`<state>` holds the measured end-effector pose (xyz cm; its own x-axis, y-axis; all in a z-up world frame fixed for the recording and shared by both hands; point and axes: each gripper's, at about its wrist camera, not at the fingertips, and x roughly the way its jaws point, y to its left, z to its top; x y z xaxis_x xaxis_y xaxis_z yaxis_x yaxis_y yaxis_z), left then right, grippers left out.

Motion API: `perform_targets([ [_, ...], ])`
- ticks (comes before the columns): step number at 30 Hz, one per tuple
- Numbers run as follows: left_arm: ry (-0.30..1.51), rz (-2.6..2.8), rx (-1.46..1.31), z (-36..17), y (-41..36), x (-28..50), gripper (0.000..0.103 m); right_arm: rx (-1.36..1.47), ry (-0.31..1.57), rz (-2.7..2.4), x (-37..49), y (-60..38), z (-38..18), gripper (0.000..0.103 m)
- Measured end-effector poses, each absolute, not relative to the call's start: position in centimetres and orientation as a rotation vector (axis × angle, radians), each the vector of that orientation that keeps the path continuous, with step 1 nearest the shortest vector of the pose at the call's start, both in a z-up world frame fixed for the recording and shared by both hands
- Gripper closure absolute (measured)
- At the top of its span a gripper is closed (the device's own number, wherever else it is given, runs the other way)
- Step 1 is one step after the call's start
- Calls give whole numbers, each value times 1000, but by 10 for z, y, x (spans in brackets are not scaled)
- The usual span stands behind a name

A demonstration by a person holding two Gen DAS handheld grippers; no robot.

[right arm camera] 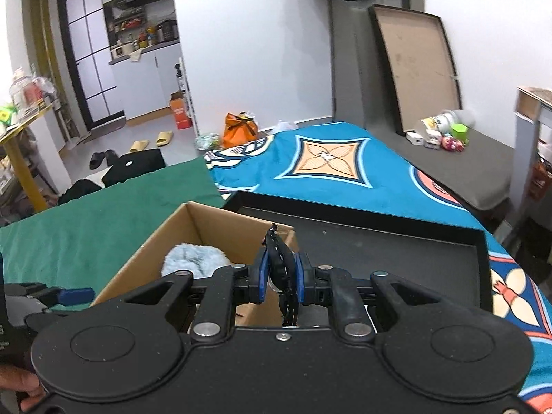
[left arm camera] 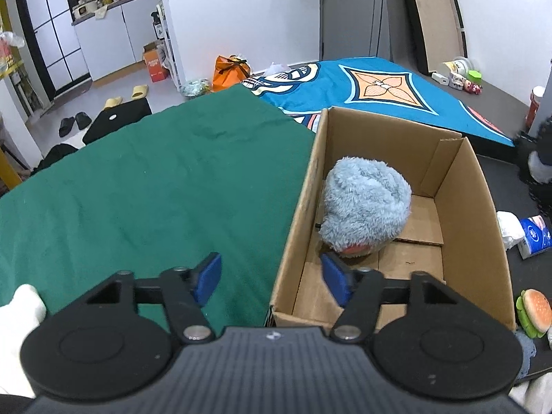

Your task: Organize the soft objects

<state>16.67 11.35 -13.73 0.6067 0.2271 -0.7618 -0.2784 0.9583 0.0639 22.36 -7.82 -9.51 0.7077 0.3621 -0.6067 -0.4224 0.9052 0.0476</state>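
An open cardboard box (left arm camera: 476, 207) stands on the bed, with a fluffy light blue plush (left arm camera: 365, 203) lying inside it. My left gripper (left arm camera: 270, 276) is open and straddles the box's left wall near its front corner. One blue pad is over the green cloth and the other is inside the box, neither touching the wall. In the right wrist view my right gripper (right arm camera: 281, 276) hangs over the box (right arm camera: 145, 252) and the plush (right arm camera: 193, 258). It is shut on a thin black soft item (right arm camera: 277, 258). A blue finger (right arm camera: 74, 293) of the left gripper shows at lower left.
A green cloth (left arm camera: 138, 189) lies left of the box and a blue patterned cloth (left arm camera: 379, 82) behind it. A burger toy (left arm camera: 534, 310) and a tissue pack (left arm camera: 534, 234) sit to its right. A shallow black tray (right arm camera: 396, 252) lies right of the box.
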Motion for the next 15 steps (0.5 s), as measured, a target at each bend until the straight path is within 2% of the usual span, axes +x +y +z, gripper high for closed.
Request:
perform_targets([
  [10, 879, 245, -114, -142, 116, 168, 79, -135, 673, 466, 235, -47, -103, 86],
  [15, 881, 243, -154, -145, 122, 168, 86, -132, 663, 475, 238, -36, -103, 84],
])
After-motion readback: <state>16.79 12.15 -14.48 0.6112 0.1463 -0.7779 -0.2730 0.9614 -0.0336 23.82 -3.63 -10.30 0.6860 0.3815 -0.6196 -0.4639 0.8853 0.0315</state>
